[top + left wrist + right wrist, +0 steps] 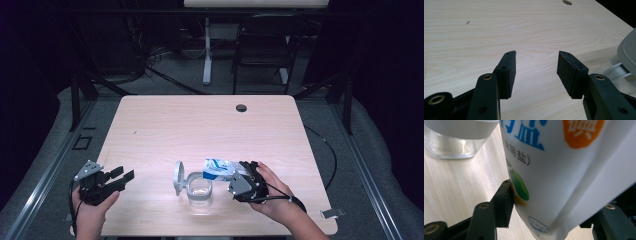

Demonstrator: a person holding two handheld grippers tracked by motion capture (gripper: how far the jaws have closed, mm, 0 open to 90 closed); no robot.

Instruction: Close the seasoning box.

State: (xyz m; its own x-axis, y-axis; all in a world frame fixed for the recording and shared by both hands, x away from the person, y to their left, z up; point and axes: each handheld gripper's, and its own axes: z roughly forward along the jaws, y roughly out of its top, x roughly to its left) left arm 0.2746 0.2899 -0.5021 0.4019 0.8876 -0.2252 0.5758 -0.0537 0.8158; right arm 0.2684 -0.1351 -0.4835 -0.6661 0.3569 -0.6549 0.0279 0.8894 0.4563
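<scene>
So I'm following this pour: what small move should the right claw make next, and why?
Probably tip the salt bag further over the open jar. The right claw grips the bag beside the jar, whose lid is swung aside, and the bag's top already points that way.

Black folding chair (264, 47), grey carpet (165, 80)

Count of items present: one worktop (165, 125), pale wood, with one round hole (241, 107) near its far edge. On it, one clear glass jar (200, 189) with one grey hinged lid (178, 176), and one white printed pouch (218, 169). Two hand-held tools: the left tool (122, 176) and the right tool (248, 169), one per hand. Two hands. Behind the worktop, one dark folding chair (264, 45) and one white table leg (207, 50).
</scene>
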